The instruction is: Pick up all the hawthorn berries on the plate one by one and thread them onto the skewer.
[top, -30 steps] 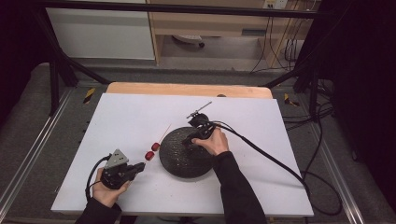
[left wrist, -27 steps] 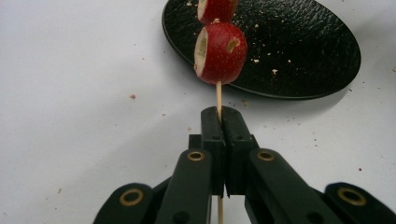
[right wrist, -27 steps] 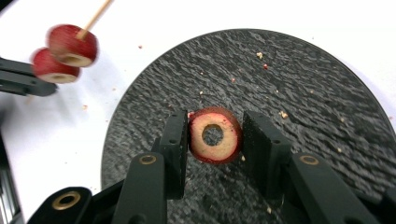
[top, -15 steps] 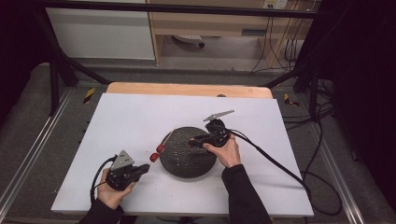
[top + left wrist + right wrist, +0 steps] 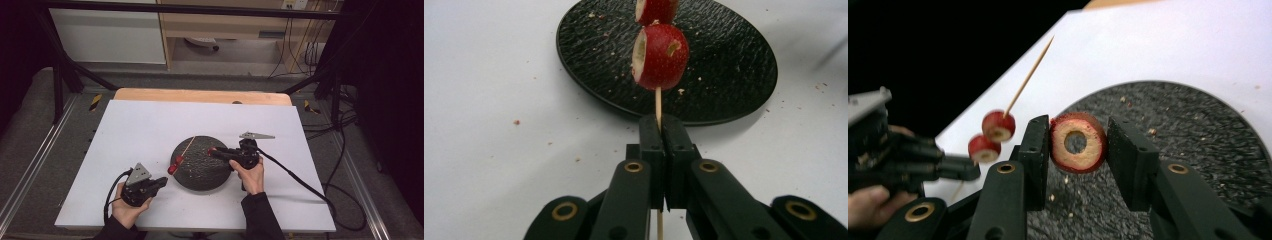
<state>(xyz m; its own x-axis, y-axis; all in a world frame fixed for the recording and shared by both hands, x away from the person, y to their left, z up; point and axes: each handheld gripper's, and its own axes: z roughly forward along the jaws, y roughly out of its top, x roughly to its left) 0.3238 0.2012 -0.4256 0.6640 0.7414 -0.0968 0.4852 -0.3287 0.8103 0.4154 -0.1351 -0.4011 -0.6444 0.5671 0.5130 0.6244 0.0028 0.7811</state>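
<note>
Clenching its black jaws on the bare lower end of a thin wooden skewer [image 5: 658,102], the left gripper [image 5: 161,182] is sitting near the front left of the white table [image 5: 150,125], just left of a round black plate [image 5: 200,167] with a rough, pebbled surface. Two glossy red hawthorn fruits [image 5: 660,56] with hollowed, pale cores are sitting threaded on that skewer just beyond the jaw tips, over the plate's near rim, and the pointed tip is slanting up across the plate; in the left gripper view the upper fruit is cut off by the frame's top edge. Further right, the right gripper [image 5: 212,151] is hovering over the plate's right half, its flat black pads grasping a third cored hawthorn [image 5: 1078,142], a ring of cream flesh in red skin with the hole facing the camera. This fruit is staying apart from the skewer tip. Fine crumbs are speckling plate and table. Both hands are partly hiding the grippers' bodies in the high view.
</note>
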